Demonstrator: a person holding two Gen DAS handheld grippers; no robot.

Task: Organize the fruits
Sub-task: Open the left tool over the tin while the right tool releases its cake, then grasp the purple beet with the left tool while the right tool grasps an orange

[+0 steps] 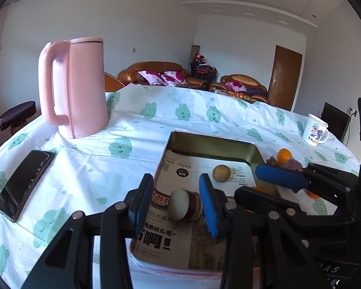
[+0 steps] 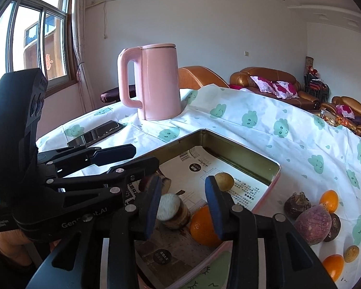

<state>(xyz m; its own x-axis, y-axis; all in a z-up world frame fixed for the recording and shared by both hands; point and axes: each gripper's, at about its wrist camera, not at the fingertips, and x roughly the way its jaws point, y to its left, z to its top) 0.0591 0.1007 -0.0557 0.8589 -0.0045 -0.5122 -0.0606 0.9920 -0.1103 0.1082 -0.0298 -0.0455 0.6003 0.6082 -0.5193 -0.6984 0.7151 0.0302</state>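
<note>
A shallow metal tray lined with printed paper sits on the table. In it lie a small tan round fruit, a cut brown-and-white piece and an orange. My left gripper is open, its jaws on either side of the cut piece. My right gripper is open over the tray, the orange by its right finger. Loose on the cloth to the right lie oranges, a purple root and dark round fruits.
A pink kettle stands at the back left of the table. A black phone lies at the left. A white printed mug stands at the far right. The cloud-print cloth covers the table.
</note>
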